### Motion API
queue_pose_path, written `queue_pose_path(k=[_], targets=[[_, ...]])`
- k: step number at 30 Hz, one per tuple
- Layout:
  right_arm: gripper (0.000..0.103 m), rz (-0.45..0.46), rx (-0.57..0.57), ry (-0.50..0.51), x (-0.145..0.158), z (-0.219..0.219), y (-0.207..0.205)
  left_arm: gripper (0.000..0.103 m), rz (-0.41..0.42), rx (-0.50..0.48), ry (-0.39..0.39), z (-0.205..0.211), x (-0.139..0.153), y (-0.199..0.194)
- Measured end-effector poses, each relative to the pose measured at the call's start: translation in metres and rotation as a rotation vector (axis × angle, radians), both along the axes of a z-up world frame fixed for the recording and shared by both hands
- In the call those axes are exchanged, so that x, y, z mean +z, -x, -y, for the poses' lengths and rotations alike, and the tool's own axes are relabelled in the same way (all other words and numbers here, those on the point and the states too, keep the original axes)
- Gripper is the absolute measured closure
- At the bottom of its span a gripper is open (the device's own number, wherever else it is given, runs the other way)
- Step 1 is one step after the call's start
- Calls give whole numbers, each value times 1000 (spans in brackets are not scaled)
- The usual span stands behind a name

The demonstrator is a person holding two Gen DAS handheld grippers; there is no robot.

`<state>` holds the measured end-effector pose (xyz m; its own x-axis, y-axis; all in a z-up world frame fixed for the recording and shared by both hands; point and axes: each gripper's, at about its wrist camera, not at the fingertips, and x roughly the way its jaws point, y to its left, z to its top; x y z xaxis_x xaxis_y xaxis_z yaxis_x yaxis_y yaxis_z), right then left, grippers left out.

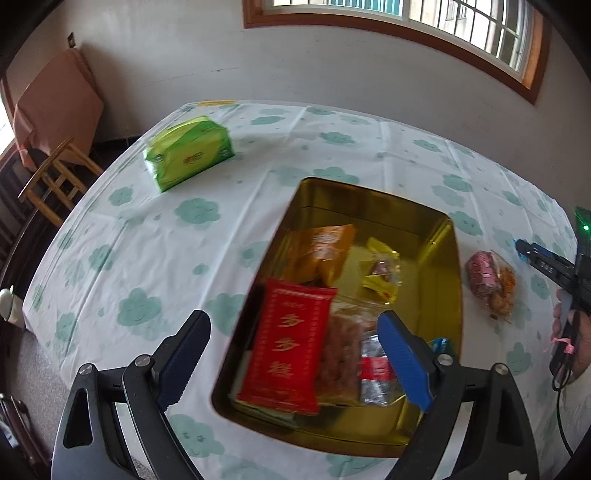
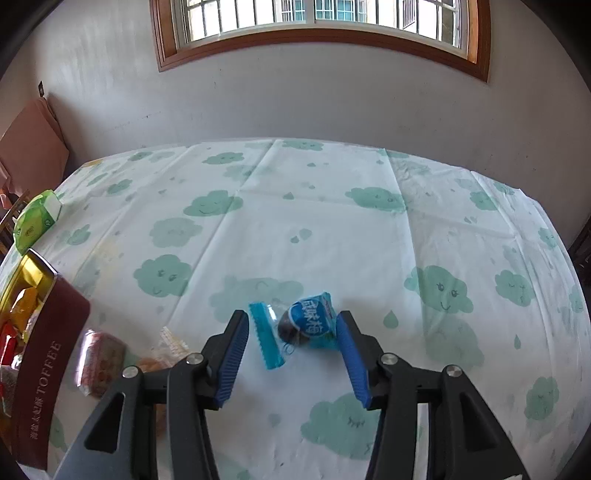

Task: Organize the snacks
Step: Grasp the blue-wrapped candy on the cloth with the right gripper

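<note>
A gold-lined tin box (image 1: 373, 195) sits on the table and holds a red packet (image 1: 291, 343), an orange packet (image 1: 325, 251), a yellow-wrapped sweet (image 1: 382, 273) and other wrapped snacks. My left gripper (image 1: 291, 354) is open and empty, hovering above the box's near end. A pink-and-orange snack bag (image 1: 489, 282) lies on the cloth right of the box. In the right wrist view, a blue wrapped plum candy (image 2: 295, 326) lies on the cloth between the fingers of my open right gripper (image 2: 291, 354). The box's maroon side (image 2: 44, 373) is at the left.
A green tissue pack (image 1: 188, 151) lies at the table's far left. The table has a white cloth with green clouds (image 2: 332, 229). A wooden chair (image 1: 55, 177) stands beyond the left edge. A wall with a window (image 2: 317, 22) is behind the table.
</note>
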<state>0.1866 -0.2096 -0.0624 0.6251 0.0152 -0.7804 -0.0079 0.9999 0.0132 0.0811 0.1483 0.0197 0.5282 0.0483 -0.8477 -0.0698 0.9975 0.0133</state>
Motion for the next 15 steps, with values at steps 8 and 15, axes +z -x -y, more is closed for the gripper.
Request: queue_pose_path(k=[8, 15], targets=[[54, -2, -2, -36, -14, 7, -3, 13, -8, -95, -2, 47, 1, -13], [65, 19, 3, -39, -13, 8, 13, 13, -19, -184, 27, 86, 2, -25]])
